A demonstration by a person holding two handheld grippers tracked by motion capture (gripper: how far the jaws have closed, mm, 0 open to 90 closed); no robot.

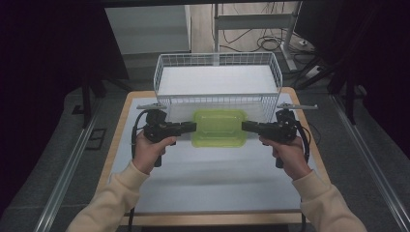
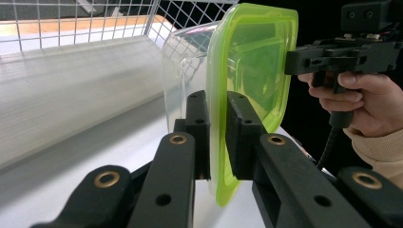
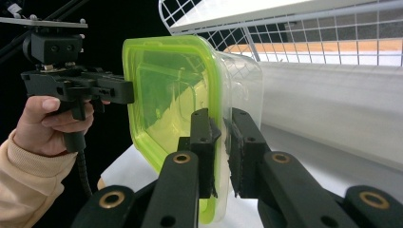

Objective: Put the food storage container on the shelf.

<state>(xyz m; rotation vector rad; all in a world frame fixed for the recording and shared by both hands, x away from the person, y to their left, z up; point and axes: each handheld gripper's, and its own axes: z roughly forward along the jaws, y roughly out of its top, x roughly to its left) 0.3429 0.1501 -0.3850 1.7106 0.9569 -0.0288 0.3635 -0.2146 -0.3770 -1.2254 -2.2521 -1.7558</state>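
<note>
A clear plastic container with a lime-green lid (image 1: 218, 128) hangs between my two grippers, just in front of the wire basket. My left gripper (image 1: 194, 126) is shut on its left rim and my right gripper (image 1: 243, 125) on its right rim. In the left gripper view the jaws (image 2: 216, 102) pinch the lid's edge, and the container (image 2: 252, 61) appears on edge with the other gripper (image 2: 290, 61) at its far end. The right gripper view shows the same: its jaws (image 3: 221, 121) clamp the rim of the container (image 3: 171, 90), with the left gripper (image 3: 130, 92) opposite.
A white wire basket (image 1: 157, 72) with a white floor stands at the back of the table, right behind the container. A white mat (image 1: 212, 179) covers the wooden tabletop. Desk legs and cables (image 1: 270, 41) lie on the floor beyond.
</note>
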